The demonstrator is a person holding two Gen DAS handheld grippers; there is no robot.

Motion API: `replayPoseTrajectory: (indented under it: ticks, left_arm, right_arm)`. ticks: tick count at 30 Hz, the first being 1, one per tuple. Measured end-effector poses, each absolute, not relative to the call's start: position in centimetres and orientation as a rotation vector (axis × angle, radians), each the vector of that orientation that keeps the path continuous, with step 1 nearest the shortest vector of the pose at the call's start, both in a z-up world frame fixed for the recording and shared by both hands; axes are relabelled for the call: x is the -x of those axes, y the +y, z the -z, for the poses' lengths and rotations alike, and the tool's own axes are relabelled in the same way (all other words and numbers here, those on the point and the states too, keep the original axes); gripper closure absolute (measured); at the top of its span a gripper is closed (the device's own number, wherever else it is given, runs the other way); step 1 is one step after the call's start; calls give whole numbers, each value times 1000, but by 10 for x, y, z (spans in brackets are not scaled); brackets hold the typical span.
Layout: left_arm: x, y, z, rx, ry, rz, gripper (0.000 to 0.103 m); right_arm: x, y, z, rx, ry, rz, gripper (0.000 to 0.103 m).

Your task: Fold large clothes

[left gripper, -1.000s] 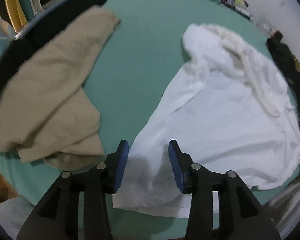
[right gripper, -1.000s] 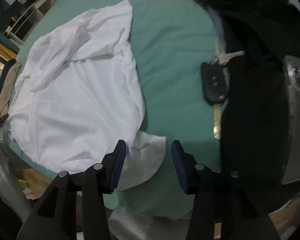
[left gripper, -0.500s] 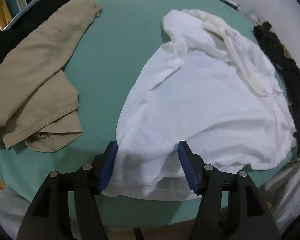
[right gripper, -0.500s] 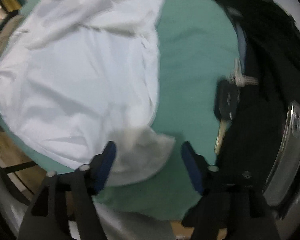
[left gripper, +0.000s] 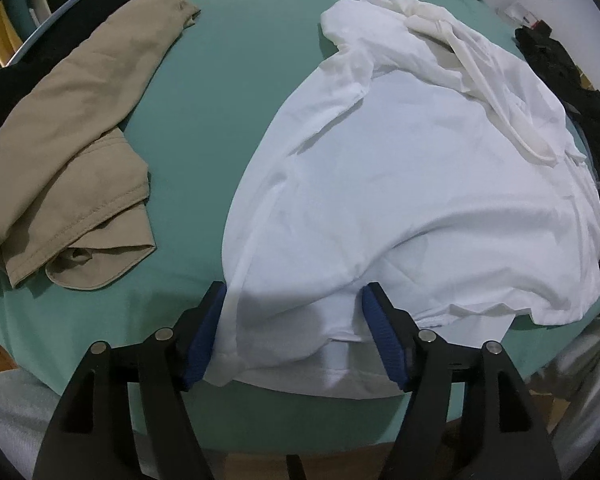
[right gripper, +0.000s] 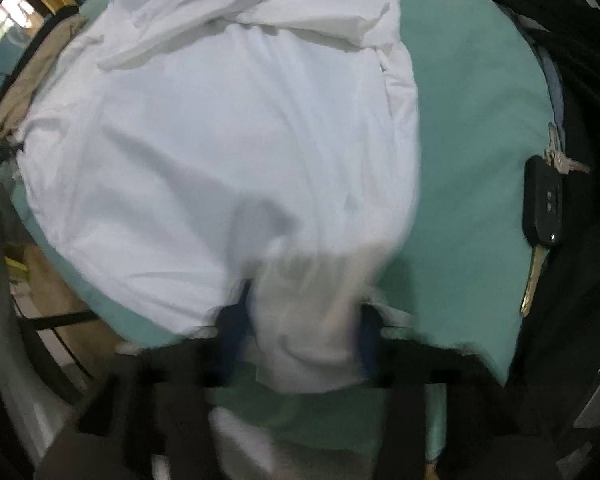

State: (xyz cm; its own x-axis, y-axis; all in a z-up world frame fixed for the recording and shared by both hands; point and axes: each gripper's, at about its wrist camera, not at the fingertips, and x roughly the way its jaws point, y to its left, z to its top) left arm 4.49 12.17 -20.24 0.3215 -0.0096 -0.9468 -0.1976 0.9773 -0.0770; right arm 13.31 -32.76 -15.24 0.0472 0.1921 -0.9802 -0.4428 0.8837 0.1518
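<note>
Shirt [left gripper: 400,184], white, rumpled, hem between tongs [left gripper: 292,332]

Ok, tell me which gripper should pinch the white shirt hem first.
Left. The left gripper is sharp and open astride the shirt hem. The right gripper also straddles cloth, but its view is blurred.

White shirt [left gripper: 400,184] between spread left gripper [left gripper: 292,320] fingers

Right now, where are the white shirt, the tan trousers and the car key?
white shirt [left gripper: 420,184]: left wrist view, middle of its body.
tan trousers [left gripper: 72,120]: left wrist view, upper leg.
car key [right gripper: 543,204]: right wrist view, black fob.
</note>
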Motion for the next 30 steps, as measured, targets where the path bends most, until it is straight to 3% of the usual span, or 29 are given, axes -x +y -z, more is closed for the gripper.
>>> replayPoseTrajectory:
  ticks: [1, 2, 4, 5, 6, 30]
  left_arm:
    - [-46, 121, 203, 190, 1241, -124, 33]
    - [-47, 119, 202, 189, 1240, -117, 40]
    - [-45, 118, 199, 187, 1236, -96, 68]
    - [-43, 118, 198, 196, 1238, -80, 93]
    - [-41, 117, 197, 215, 1244, -55, 99]
    - [-3, 126, 87, 256, 1016, -21, 100]
  right_arm:
    - [-130, -327, 151, 171, 1451, -509, 96]
    - [-127, -326, 150, 157, 1447, -515, 96]
    - [-122, -324, 145, 162, 1432, -503, 96]
    - [-120, -327, 140, 147, 1423, -501, 96]
    - [-119, -328, 136, 123, 1412, -496, 96]
    - [-110, -371, 48, -78, 1183, -425, 97]
